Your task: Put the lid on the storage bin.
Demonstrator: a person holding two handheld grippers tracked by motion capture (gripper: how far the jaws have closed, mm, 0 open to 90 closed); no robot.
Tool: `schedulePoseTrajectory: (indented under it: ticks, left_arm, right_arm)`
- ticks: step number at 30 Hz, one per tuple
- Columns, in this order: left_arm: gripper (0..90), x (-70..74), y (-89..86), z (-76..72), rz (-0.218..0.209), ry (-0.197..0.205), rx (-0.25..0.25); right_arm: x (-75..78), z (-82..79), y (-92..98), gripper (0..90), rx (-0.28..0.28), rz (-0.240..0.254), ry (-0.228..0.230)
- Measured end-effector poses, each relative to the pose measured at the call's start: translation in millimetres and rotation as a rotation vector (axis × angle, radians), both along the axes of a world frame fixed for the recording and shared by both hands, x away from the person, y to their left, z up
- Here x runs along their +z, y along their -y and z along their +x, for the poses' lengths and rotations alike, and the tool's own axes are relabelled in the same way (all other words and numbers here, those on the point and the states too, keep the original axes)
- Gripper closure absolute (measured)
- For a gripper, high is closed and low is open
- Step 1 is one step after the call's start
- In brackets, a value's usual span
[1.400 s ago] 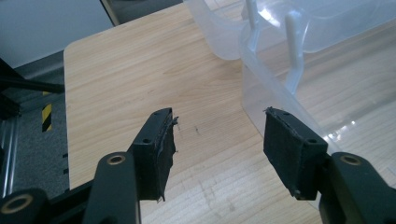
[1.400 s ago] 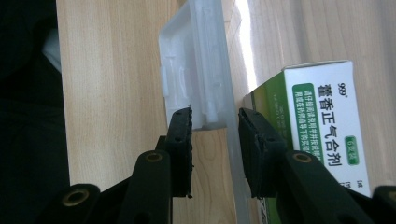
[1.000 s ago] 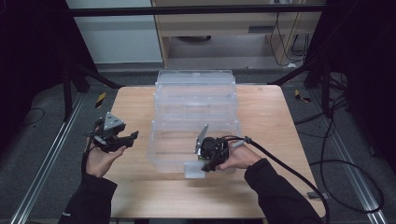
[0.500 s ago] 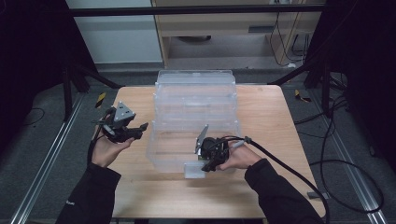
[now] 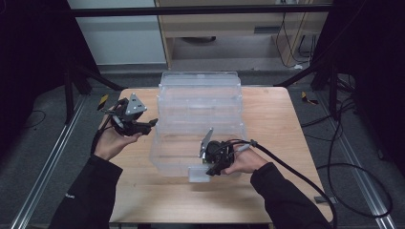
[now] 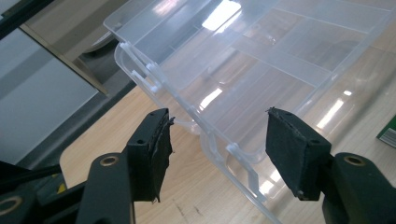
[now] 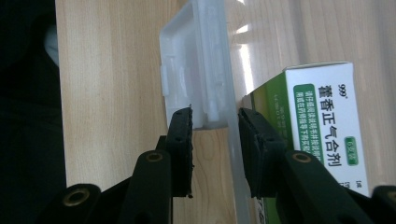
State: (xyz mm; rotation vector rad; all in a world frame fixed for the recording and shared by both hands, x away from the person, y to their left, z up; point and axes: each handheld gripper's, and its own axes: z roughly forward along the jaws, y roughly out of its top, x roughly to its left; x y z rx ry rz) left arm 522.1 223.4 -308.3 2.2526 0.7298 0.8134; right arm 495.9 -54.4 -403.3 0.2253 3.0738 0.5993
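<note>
A clear plastic compartment box (image 5: 198, 109) lies open in the middle of the wooden table (image 5: 277, 124). My right gripper (image 5: 208, 168) is at the box's near edge. In the right gripper view it (image 7: 215, 135) is shut on the clear front wall, with the latch flap (image 7: 191, 60) against one pad. A green and white medicine carton (image 7: 322, 116) lies just inside that wall. My left gripper (image 5: 149, 125) is held above the table at the box's left side, open, with nothing in it. In the left gripper view its jaws (image 6: 222, 156) frame the box's hinged edge (image 6: 205, 135), which is farther off.
A thick black cable (image 5: 296, 176) trails from the right gripper over the table's right front. Black frame poles stand at both sides, and a cabinet is behind the table. Bare wood lies left and right of the box.
My left hand has risen and moved away from the table's front, closer to the box's left side. The right gripper has kept its place on the front wall.
</note>
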Motion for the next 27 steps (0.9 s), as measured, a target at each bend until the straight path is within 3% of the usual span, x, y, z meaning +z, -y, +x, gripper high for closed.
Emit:
schedulePoseTrajectory:
  ticks: [10,16,27]
  left_arm:
    - [38.8,6.3,22.9,14.0,0.115,-0.002,-0.059]
    - [38.5,10.4,33.4,18.4,0.148,0.010,-0.088]
    - [38.6,12.8,48.9,29.6,0.255,0.018,-0.126]
  right_arm:
    - [-0.3,-0.7,0.5,66.5,0.003,0.005,0.004]
    - [-0.3,-1.1,0.5,66.5,0.003,0.006,0.007]
    - [-0.3,-1.3,0.4,66.6,0.004,0.007,0.010]
